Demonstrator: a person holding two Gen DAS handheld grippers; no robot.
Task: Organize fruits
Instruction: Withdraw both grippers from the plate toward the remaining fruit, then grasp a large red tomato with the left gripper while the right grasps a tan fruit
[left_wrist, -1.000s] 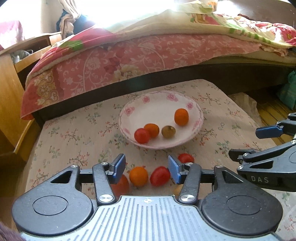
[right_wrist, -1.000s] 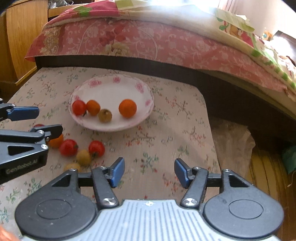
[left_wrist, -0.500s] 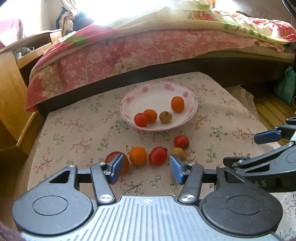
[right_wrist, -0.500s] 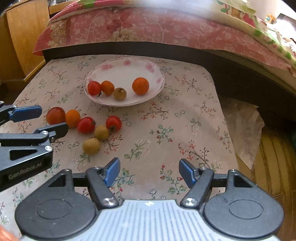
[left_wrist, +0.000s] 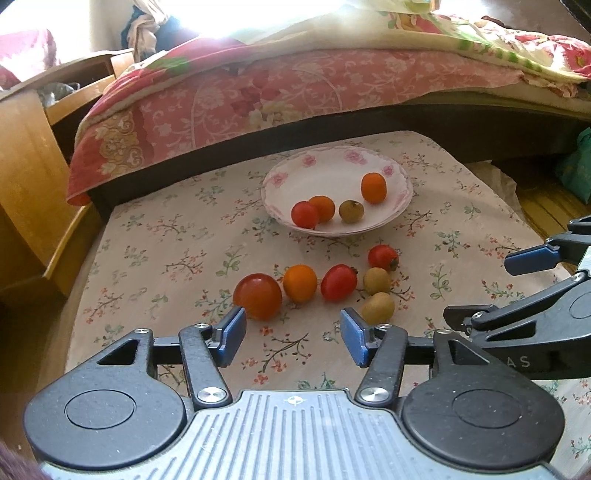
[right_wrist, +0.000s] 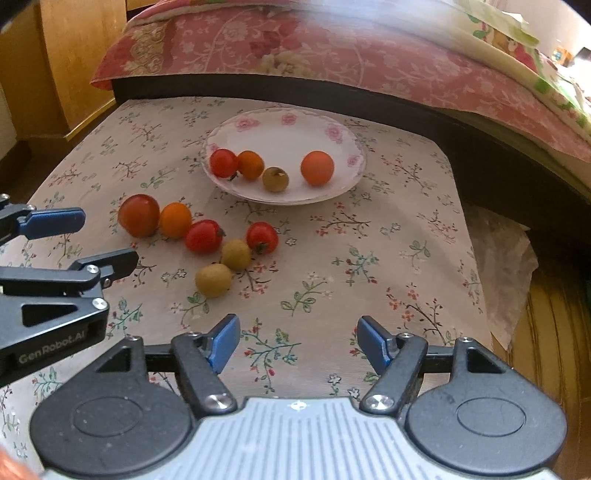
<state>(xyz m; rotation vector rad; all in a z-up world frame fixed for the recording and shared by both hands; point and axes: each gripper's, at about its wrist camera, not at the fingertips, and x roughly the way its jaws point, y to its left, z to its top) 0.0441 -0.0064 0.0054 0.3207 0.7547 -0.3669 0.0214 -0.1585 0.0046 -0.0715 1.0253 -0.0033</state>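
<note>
A white plate with pink flowers (left_wrist: 399, 177) (right_wrist: 354, 147) stands at the far middle of the floral cloth; it holds a red tomato, two orange fruits and a brownish longan. On the cloth in front lie a big red-orange tomato (left_wrist: 258, 301) (right_wrist: 139, 215), an orange fruit (left_wrist: 300, 282), two red tomatoes (left_wrist: 338, 281) (left_wrist: 383, 257) and two tan longans (left_wrist: 377, 307) (right_wrist: 236, 254). My left gripper (left_wrist: 291, 328) hovers open just short of this row, nothing between its fingers. My right gripper (right_wrist: 299, 332) is open over bare cloth to the right of the fruit.
A bed with a pink floral quilt (left_wrist: 295, 88) runs along the far side of the table. A wooden cabinet (left_wrist: 26, 177) stands at the left. Crumpled paper (right_wrist: 506, 266) and wooden floor lie off the table's right edge.
Both grippers have drawn back from the plate, so the loose fruit row now lies ahead of the left fingers instead of between them. The right jaws stand wider.
</note>
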